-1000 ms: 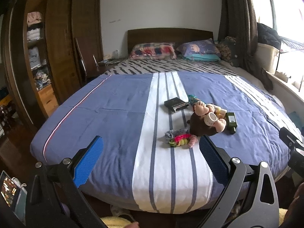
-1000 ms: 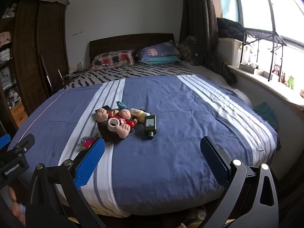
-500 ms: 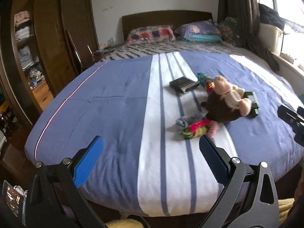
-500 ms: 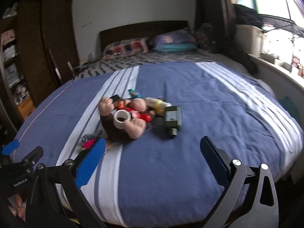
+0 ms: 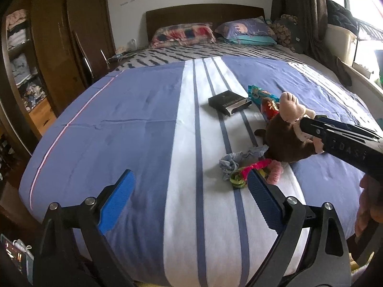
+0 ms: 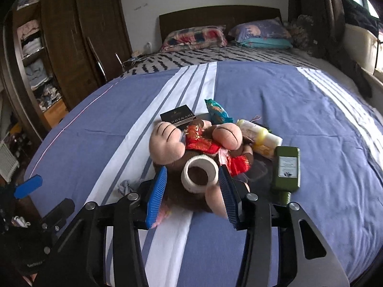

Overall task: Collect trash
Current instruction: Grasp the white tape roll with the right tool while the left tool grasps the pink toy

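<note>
The right gripper (image 6: 194, 191) closes its blue-padded fingers (image 6: 156, 195) on either side of a white tape roll (image 6: 199, 174) perched on a plush monkey (image 6: 189, 148) at the foot of the bed (image 6: 299, 124); the right pad looks to be touching the roll's edge, the left pad not yet, so no grip is made. The roll sits high on the toy, which is likely why the gripper comes in angled downward from the bed's edge. Around the monkey lies the rest of the litter: a green bottle (image 6: 286, 169) just beside it, a pale yellow bottle (image 6: 259, 138), a teal snack wrapper (image 6: 216, 111) and a dark box (image 6: 178, 117). The left gripper (image 5: 189, 203) hangs wide, jaws easing inward with nothing between them, near a crumpled grey wad (image 5: 231, 163) and a pink-and-green wrapper (image 5: 249, 171), probably its own pickup.
</note>
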Demonstrator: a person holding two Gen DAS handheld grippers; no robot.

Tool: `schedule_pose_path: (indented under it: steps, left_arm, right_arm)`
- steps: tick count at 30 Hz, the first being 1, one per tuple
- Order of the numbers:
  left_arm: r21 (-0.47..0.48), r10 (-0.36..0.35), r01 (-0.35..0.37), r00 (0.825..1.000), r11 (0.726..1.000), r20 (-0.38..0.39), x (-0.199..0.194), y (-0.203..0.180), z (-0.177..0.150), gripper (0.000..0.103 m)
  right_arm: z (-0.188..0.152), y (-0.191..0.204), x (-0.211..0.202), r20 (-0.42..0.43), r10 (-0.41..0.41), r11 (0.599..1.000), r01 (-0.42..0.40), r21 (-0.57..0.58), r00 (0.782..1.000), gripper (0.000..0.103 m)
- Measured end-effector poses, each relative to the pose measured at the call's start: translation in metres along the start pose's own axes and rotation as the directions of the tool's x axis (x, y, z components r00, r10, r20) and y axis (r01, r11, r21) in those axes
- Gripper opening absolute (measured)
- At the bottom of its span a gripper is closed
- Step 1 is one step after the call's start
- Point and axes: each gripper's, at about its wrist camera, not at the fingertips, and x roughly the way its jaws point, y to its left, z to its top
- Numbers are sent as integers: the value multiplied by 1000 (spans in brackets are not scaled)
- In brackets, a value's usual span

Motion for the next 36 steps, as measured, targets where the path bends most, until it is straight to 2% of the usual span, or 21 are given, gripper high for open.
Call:
schedule_pose_path:
  steps: [6, 10, 12, 14, 18, 21, 22, 24, 27, 29, 31, 36]
  left_arm:
    - [20, -44, 45, 999, 999, -28, 15, -8, -3, 89]
    - [24, -106, 107, 993, 994, -49, 23, -16, -8, 88]
    - [36, -122, 125, 990, 992, -66, 28, -23, -11, 83]
    - [37, -144, 148, 986, 988, -80, 31, -27, -15, 76]
    - [51, -208, 214, 974, 976, -92, 36, -44, -17, 70]
    - [52, -216, 222, 971, 974, -103, 46, -53, -15, 59]
    - [44, -230, 236, 967, 971, -110, 50, -56, -14, 54]
    - [46, -249, 255, 962, 966, -108, 54, -65, -12, 54]
    - [86, -232, 240, 968, 967, -90, 52, -80, -11, 54]
    - [111, -221, 229, 972, 967, -80, 51, -88, -10, 54]
    - [124, -185, 194, 979, 973, -79, 56, -92, -9, 54]
    - [122, -180, 191, 979, 974, -93, 72, -93, -4, 61]
  right_arm:
    - [2, -5, 15, -32, -20, 1000, 19, -21, 999, 46]
    - [0, -10, 19, -52, -37, 999, 36, -25, 998, 45]
    - [0, -12, 19, -44, -36, 999, 35, -23, 998, 40]
    - [-1, -14, 19, -42, -30, 999, 29, -24, 999, 39]
    - [0, -16, 17, -33, -24, 999, 23, -32, 999, 38]
    - [2, -21, 8, -7, 11, 1000, -11, -8, 1000, 38]
    - [3, -23, 2, 8, 18, 1000, -18, -4, 1000, 35]
    - [8, -27, -9, 42, 20, 1000, -20, 0, 999, 35]
    - [13, -31, -17, 67, 20, 1000, -20, 4, 998, 31]
    - [14, -35, -17, 65, 19, 1000, -19, 2, 998, 24]
    - [13, -39, -16, 61, 18, 1000, -18, 5, 998, 24]
    - [5, -50, -17, 58, 19, 1000, -20, 23, 998, 23]
